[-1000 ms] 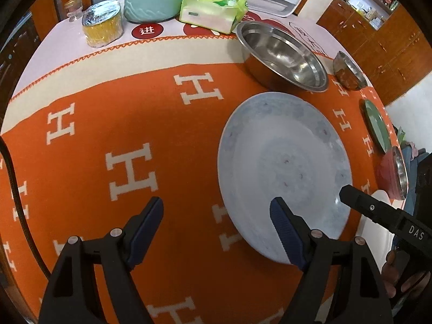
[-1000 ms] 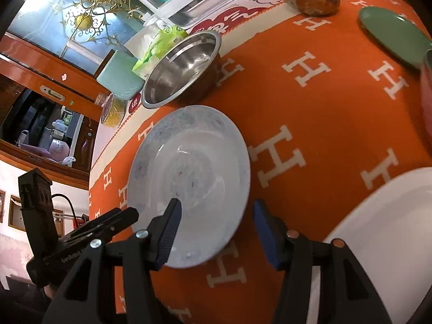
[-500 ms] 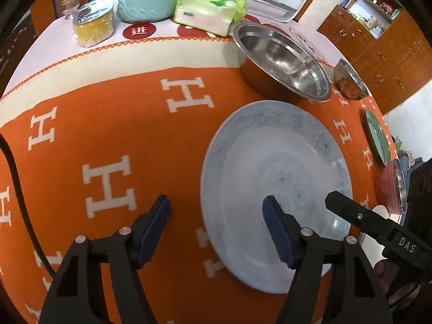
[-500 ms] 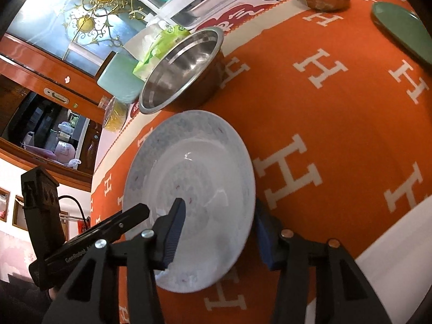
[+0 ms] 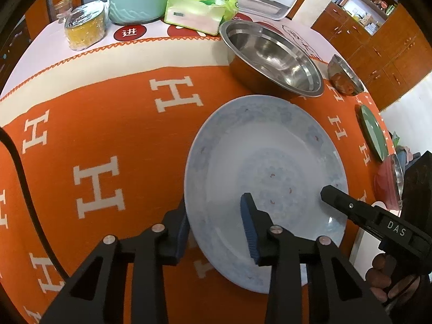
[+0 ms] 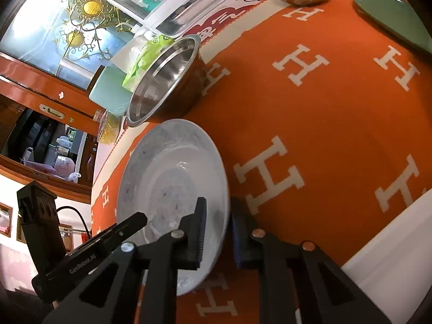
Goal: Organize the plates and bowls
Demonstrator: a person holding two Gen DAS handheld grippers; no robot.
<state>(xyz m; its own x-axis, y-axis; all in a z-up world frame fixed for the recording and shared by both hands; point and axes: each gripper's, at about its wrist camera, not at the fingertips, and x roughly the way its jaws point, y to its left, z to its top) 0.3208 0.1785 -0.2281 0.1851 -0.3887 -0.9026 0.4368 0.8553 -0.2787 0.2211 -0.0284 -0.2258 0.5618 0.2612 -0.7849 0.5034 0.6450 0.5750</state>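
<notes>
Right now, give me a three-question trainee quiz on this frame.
1. True or false: each tool grips the rim of the pale blue plate.
2. Which dish sits just beyond that plate? A. large steel bowl B. green plate C. white mug
3. Fill in: the tablecloth is orange with white letter ___ shapes.

Key: 1 true: left tool and right tool have just closed on opposite sides of the rim. 2 A, the large steel bowl. 3 H.

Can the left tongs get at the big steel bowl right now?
Probably not yet: the left tongs have just closed on the plate rim. The bowl sits just beyond, unobstructed.
</notes>
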